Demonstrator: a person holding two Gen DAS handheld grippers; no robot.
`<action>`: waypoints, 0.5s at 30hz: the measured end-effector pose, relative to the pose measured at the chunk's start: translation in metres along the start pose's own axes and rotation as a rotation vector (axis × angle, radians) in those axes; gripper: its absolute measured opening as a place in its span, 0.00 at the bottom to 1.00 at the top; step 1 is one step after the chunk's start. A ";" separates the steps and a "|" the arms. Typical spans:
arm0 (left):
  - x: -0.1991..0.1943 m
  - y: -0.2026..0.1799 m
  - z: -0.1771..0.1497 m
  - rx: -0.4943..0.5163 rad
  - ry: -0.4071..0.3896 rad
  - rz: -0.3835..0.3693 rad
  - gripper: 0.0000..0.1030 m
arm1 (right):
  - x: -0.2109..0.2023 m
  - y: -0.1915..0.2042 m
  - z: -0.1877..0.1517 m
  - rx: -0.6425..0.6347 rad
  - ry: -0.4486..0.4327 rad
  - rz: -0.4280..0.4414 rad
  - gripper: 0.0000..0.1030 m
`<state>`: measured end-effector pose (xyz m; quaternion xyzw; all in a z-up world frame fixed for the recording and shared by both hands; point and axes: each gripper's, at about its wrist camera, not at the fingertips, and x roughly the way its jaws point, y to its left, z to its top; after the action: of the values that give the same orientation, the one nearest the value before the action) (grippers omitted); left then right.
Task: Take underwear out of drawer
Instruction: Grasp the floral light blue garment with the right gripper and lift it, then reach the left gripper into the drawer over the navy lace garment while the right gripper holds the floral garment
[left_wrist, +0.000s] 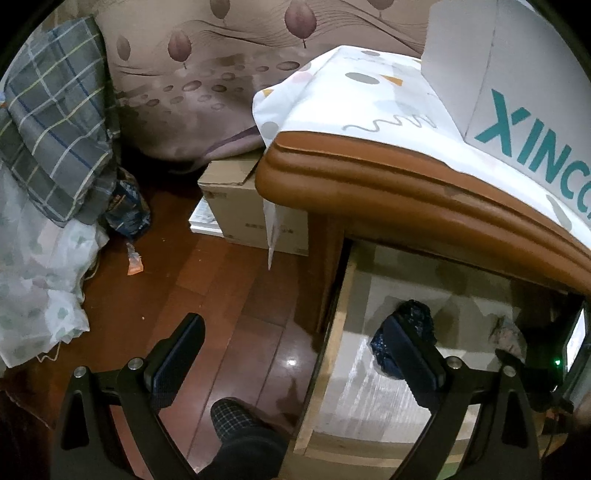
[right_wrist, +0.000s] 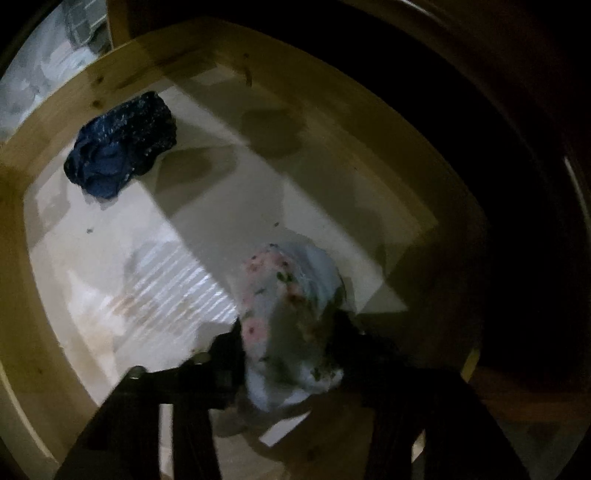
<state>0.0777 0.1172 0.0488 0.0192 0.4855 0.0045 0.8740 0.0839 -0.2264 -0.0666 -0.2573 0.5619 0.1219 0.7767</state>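
The right gripper (right_wrist: 291, 343) points steeply down into the open drawer (right_wrist: 110, 70), and its jaws are closed partway on a pale floral piece of underwear (right_wrist: 284, 317), which bunches up between the two fingers. The cloth fills the gap, so the grip looks real, though blur hides the exact contact of the pads. Gathering the soft fabric into a lump is probably what lets two narrow fingers carry it out whole. Ahead and to the left of this gripper, well apart from it, a dark blue piece of underwear (right_wrist: 122, 144) lies crumpled against the far wall of the drawer, untouched.

The left gripper (left_wrist: 291, 362) hangs with its jaws wide apart and nothing between them, straddling the drawer's side wall; one finger is over the wooden floor (left_wrist: 229, 280), the other over the drawer, close to the blue piece. It seems to wait there, ready for that second item. A slippered foot (left_wrist: 236, 417) stands just below it.
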 end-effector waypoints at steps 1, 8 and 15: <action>0.001 -0.001 0.000 0.001 0.005 -0.001 0.94 | -0.001 -0.001 0.000 -0.004 0.003 -0.012 0.33; 0.004 -0.008 -0.004 0.016 0.004 -0.002 0.94 | -0.026 0.002 -0.003 0.014 -0.026 -0.015 0.23; 0.009 -0.017 -0.010 0.059 0.039 -0.016 0.94 | -0.052 0.023 -0.005 -0.022 -0.049 -0.028 0.23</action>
<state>0.0736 0.1009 0.0346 0.0411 0.5028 -0.0165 0.8633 0.0509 -0.2049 -0.0248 -0.2705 0.5376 0.1233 0.7890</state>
